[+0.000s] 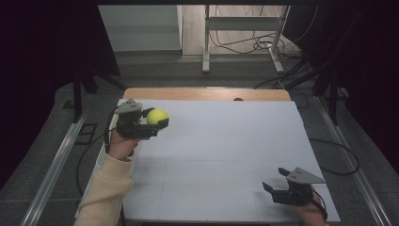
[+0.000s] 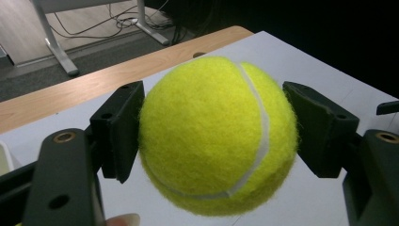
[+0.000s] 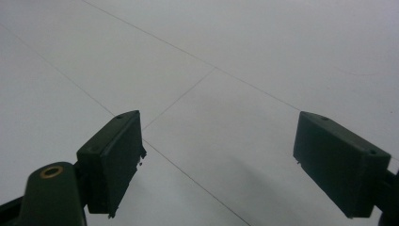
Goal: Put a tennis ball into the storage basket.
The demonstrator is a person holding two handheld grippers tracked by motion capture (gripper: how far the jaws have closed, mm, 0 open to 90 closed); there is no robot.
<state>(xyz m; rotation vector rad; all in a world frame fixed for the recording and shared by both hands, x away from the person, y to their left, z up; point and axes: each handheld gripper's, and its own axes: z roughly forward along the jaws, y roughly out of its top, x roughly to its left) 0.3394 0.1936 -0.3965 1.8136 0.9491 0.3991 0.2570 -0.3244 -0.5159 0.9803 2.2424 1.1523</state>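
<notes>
The bench [image 1: 221,160] takes up most of the scene, a white sheet over a wooden top whose far edge shows as a tan strip [image 1: 207,93]. Thin seam lines cross the white surface. Beyond the far edge lies a grey floor [image 1: 188,73] with a white metal frame [image 1: 242,35] standing on it and loose cables [image 1: 256,44] trailing around its legs. A metal rail [image 1: 56,162] runs along the left side of the bench.

A cream sleeve [image 1: 106,190] comes in at the near left, and its hand carries the left tongs [image 1: 157,121] raised at the far left of the bench, pointing toward the right. These tongs pinch a yellow-green tennis ball [image 1: 157,116] between their two black pads [image 2: 120,129], one pad pressed against each side of the ball. In the left gripper view the ball's white seam curves down its right half, and the ball hangs above the white surface, not touching it.

The right tongs [image 1: 275,179] sit at the near right corner, low over the bench and pointing left, well apart from the ball. Their jaws stand spread wide with bare white surface between the pads [image 3: 113,157], holding nothing.
</notes>
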